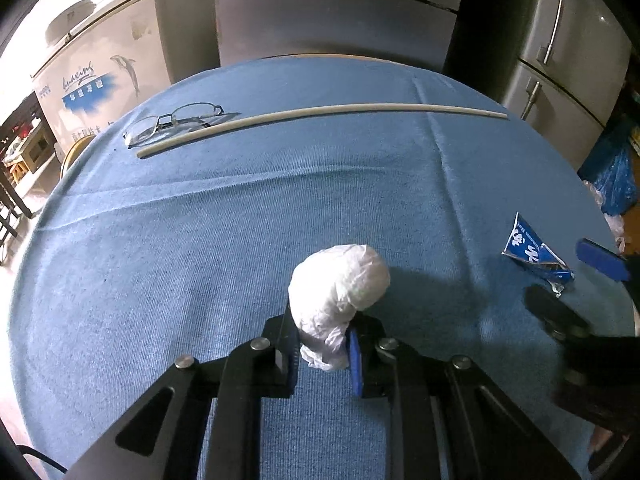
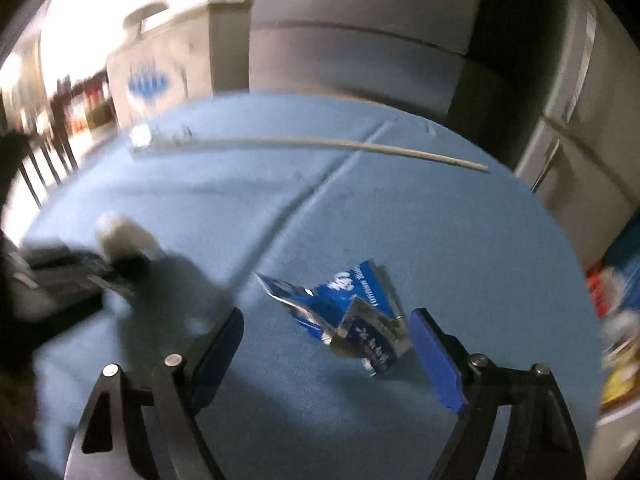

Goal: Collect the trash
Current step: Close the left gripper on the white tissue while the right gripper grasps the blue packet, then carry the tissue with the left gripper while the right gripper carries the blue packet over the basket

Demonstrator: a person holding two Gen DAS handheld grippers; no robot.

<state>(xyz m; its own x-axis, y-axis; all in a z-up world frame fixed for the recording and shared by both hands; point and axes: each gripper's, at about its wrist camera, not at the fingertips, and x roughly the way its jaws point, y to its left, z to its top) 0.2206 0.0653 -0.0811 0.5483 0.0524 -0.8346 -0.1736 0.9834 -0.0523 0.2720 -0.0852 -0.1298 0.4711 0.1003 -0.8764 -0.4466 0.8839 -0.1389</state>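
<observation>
While the left gripper (image 1: 324, 354) pinches the tail of a crumpled white tissue wad (image 1: 340, 280) on the blue tablecloth (image 1: 200, 240), the right gripper (image 2: 326, 344) hangs over a torn blue wrapper (image 2: 352, 312) with its tongs spread wide, one on each side and neither pressing it. That wrapper lies near the cloth's right edge. Farther back, a long white stick (image 1: 320, 114) lies across the cloth, with a pair of glasses (image 1: 172, 120) just beside its left end.
</observation>
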